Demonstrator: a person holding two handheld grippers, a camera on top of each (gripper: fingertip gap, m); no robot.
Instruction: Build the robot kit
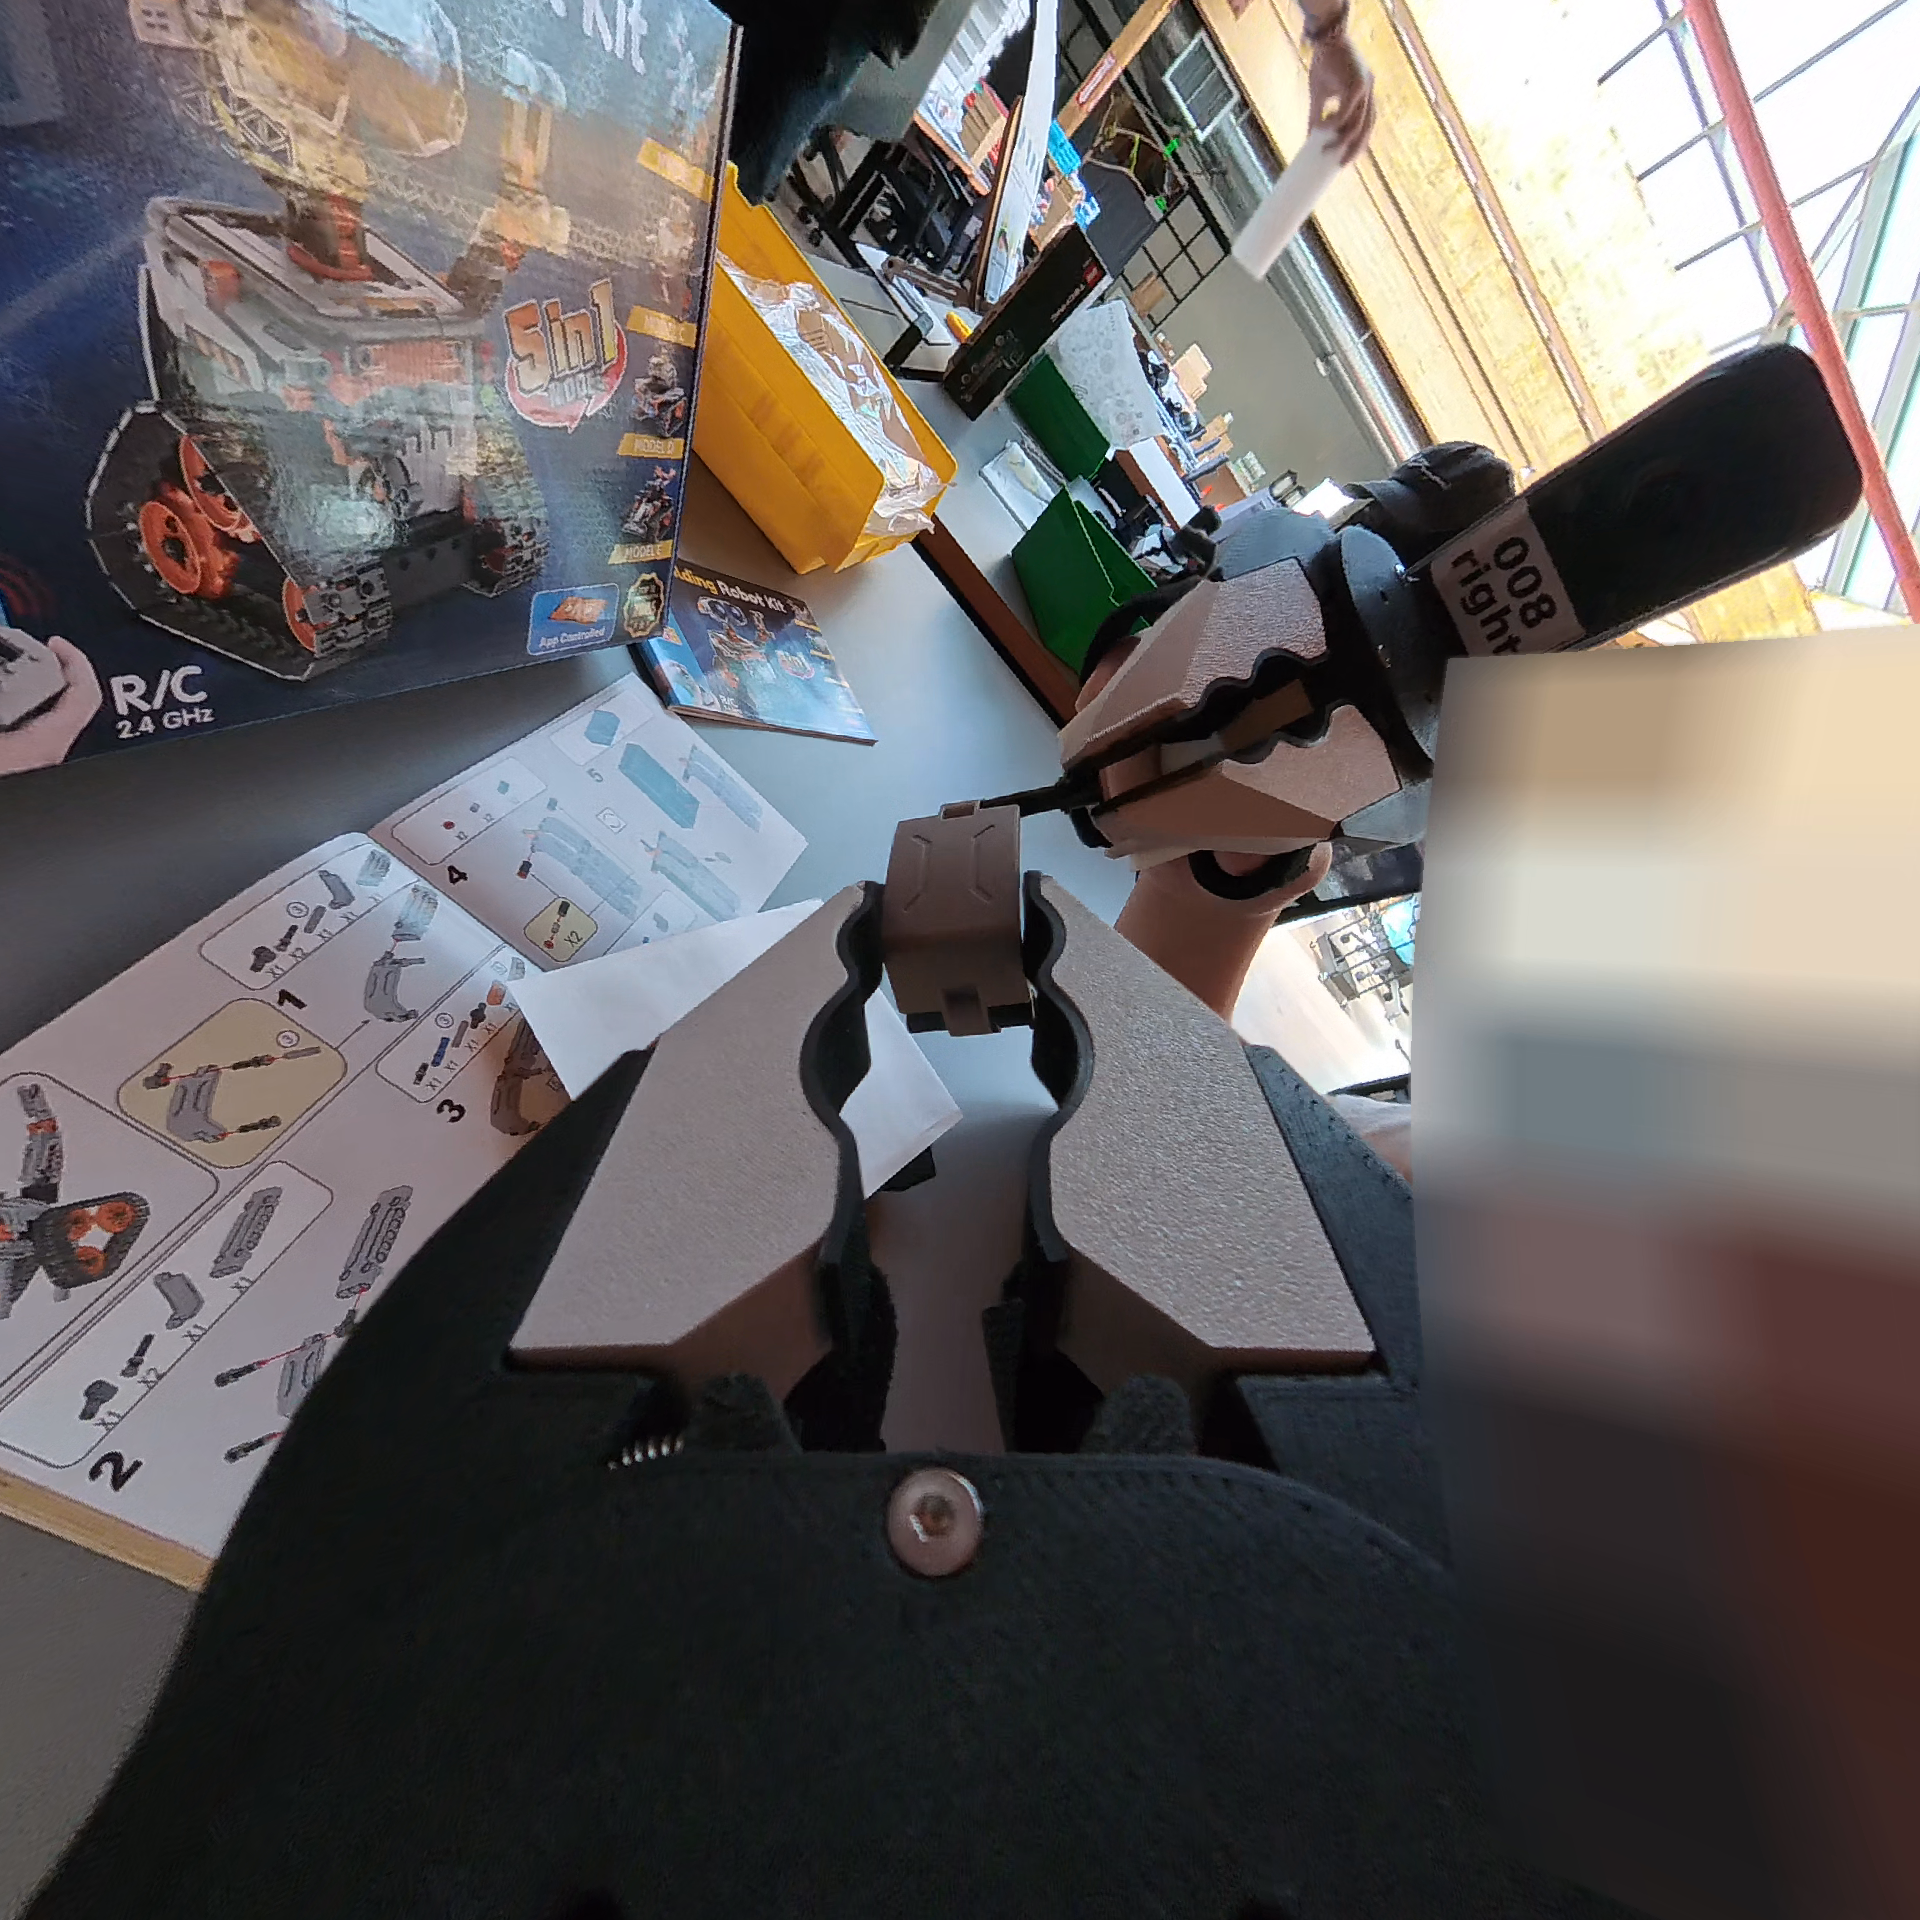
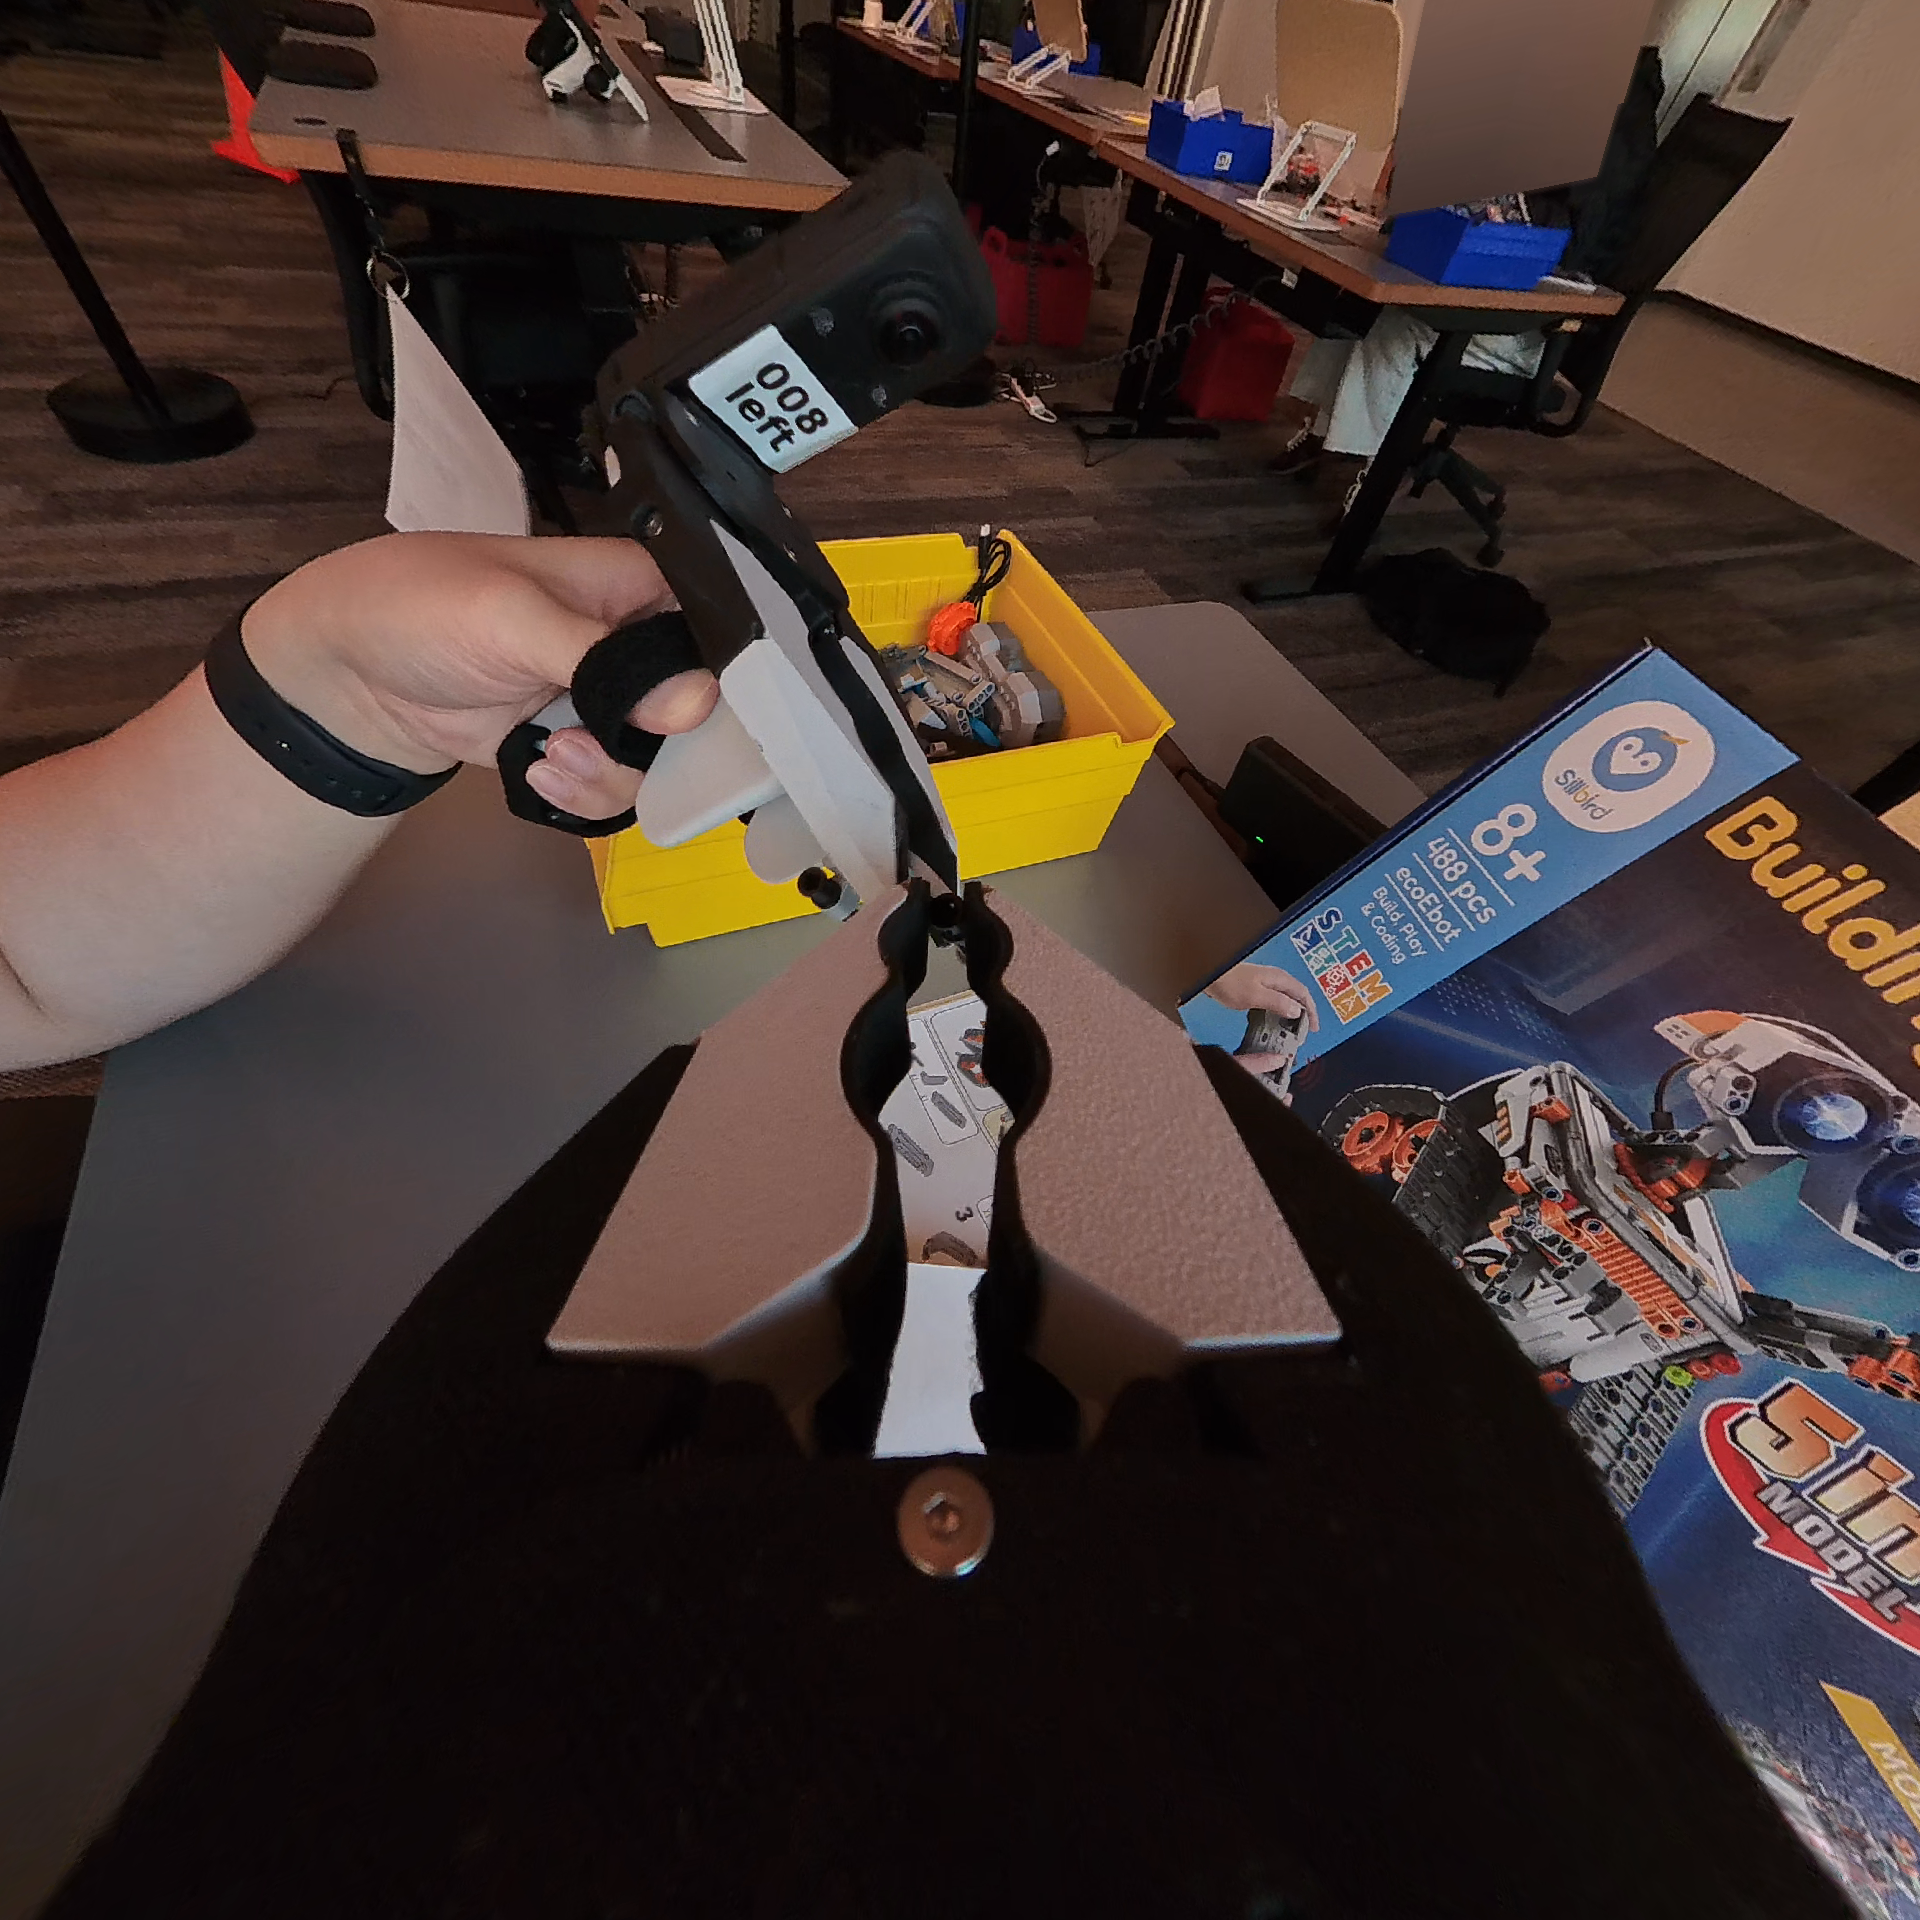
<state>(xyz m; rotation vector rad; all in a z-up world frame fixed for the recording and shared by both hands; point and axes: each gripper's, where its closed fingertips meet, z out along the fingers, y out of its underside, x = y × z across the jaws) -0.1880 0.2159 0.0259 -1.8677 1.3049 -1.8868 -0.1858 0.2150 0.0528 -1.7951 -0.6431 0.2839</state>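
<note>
My left gripper [image 1: 951, 940] is shut on a small grey building piece [image 1: 948, 906] and holds it above the table. My right gripper [image 1: 1091, 800] comes in from the right, shut on a thin black pin [image 1: 1023, 798]. The pin's tip touches the top edge of the grey piece. In the right wrist view, my right gripper [image 2: 943, 920] pinches the black pin [image 2: 943, 910] at its fingertips, right against the tip of the left gripper [image 2: 914, 862], which a hand holds. The grey piece is hidden there.
A printed instruction sheet [image 1: 312, 1039] lies on the grey table [image 1: 914, 665] under the grippers, with a small booklet [image 1: 764, 665] beyond it. A large blue kit box [image 2: 1558, 1143] stands beside it. A yellow bin [image 2: 1039, 800] holds loose parts. Other desks stand behind.
</note>
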